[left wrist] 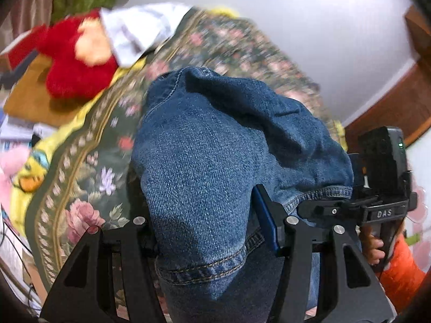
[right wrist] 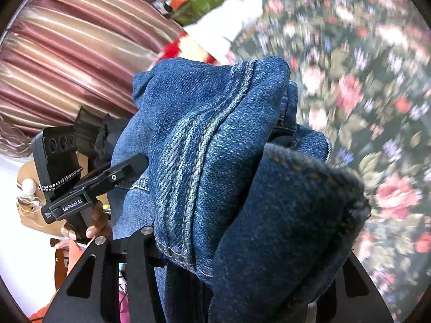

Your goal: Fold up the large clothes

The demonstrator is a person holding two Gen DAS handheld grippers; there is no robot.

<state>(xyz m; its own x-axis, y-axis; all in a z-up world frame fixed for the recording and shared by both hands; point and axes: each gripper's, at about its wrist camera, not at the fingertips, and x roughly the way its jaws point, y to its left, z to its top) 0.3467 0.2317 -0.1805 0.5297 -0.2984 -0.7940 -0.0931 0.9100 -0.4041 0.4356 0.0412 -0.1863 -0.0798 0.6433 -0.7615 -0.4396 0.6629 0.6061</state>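
Blue denim jeans (left wrist: 210, 156) hang bunched over my left gripper (left wrist: 212, 231), which is shut on the cloth; a hem runs across its front. In the right wrist view the same jeans (right wrist: 215, 145) drape over my right gripper (right wrist: 231, 245), which is shut on a thick bundle with a side seam and a hem edge. Both grippers hold the jeans lifted above the floral bedspread (left wrist: 89, 161), also in the right wrist view (right wrist: 363, 94). The right gripper's body (left wrist: 382, 185) shows at the right of the left wrist view; the left one (right wrist: 70, 177) at the left of the right view.
A red plush toy (left wrist: 72, 56) and a white cloth (left wrist: 140, 29) lie at the far end of the bed. A yellow plush (left wrist: 29, 172) lies at the bed's left edge. A striped curtain (right wrist: 67, 53) hangs behind. A white wall (left wrist: 323, 40) with wooden trim is to the right.
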